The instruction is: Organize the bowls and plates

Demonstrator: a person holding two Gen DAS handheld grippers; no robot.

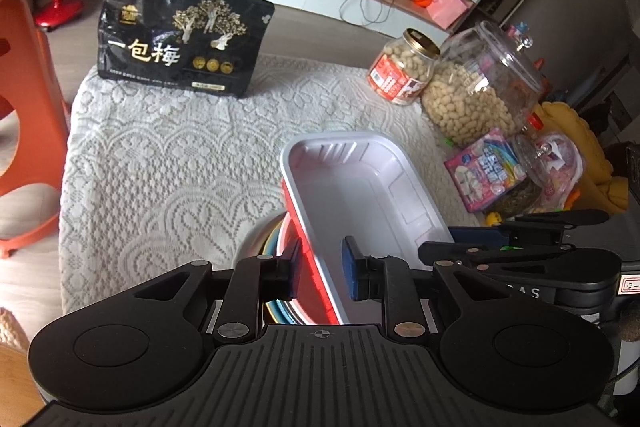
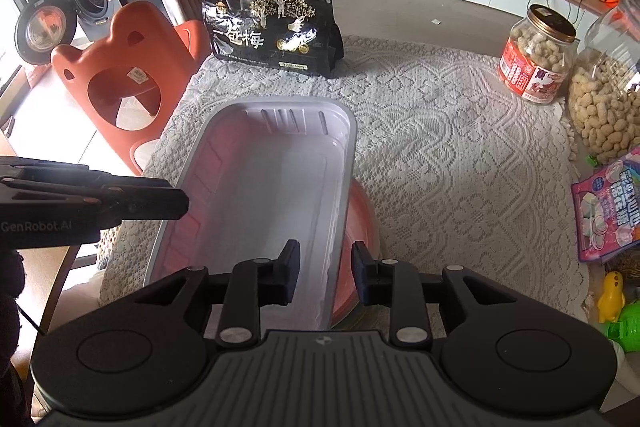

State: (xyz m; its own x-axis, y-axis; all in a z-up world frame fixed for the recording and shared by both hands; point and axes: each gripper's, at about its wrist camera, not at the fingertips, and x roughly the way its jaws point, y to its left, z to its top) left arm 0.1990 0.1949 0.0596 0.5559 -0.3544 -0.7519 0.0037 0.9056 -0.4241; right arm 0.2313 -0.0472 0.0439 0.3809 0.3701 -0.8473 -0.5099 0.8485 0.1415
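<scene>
A rectangular tray (image 1: 360, 187), white inside and red outside, lies tilted on a stack of bowls and plates (image 1: 276, 247) near the table's front edge. My left gripper (image 1: 322, 267) is shut on the tray's left long wall, one blue pad on the red outside and one inside. In the right wrist view the tray (image 2: 272, 167) rests over a red plate (image 2: 362, 223). My right gripper (image 2: 326, 275) straddles the tray's right wall, its pads standing clear of it on both sides. The left gripper's fingers (image 2: 176, 203) reach the tray's left rim.
A white lace cloth (image 2: 440, 167) covers the table. A black snack bag (image 2: 272, 27) stands at the back. Two peanut jars (image 2: 536, 59) and a pink candy pack (image 2: 604, 203) crowd the right side. An orange stool (image 2: 120, 75) stands left of the table.
</scene>
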